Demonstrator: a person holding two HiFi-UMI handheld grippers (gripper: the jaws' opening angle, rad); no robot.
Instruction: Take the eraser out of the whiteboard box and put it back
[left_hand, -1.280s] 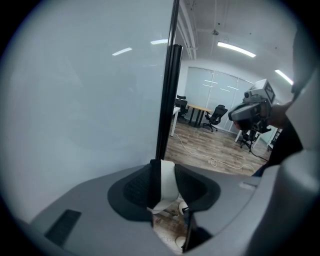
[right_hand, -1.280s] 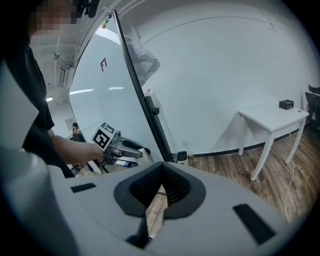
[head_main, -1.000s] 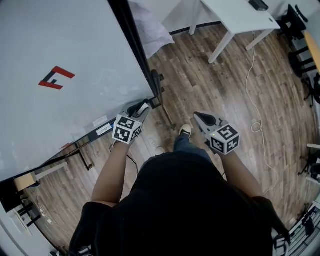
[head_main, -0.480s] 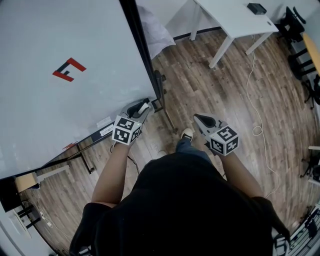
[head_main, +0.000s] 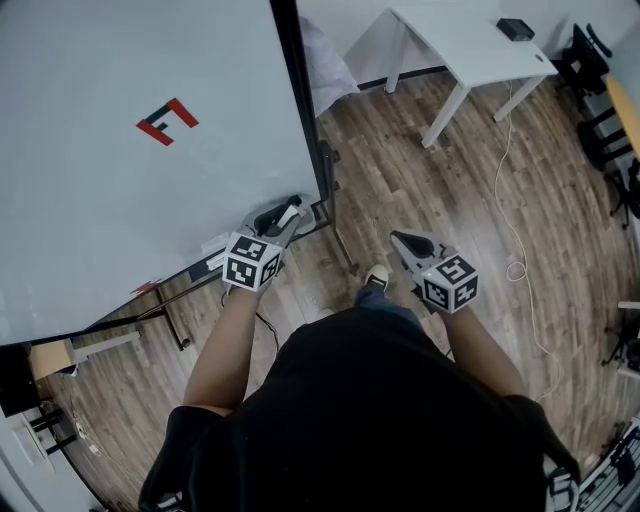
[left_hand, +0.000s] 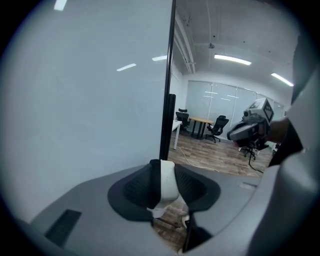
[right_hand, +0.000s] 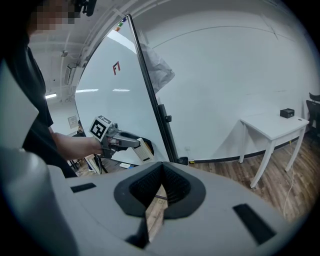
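Gripping the white-backed eraser (left_hand: 168, 186), the left tongs (head_main: 287, 213) hang by the lower right corner of the whiteboard (head_main: 110, 220), above the wooden floor (head_main: 420, 180); the right tongs (head_main: 398, 239), well apart, are clenched on nothing.

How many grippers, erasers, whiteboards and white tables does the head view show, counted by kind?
grippers: 2 (left gripper, right gripper)
eraser: 1, held between the left gripper's fingers
whiteboard: 1
white table: 1
total: 5
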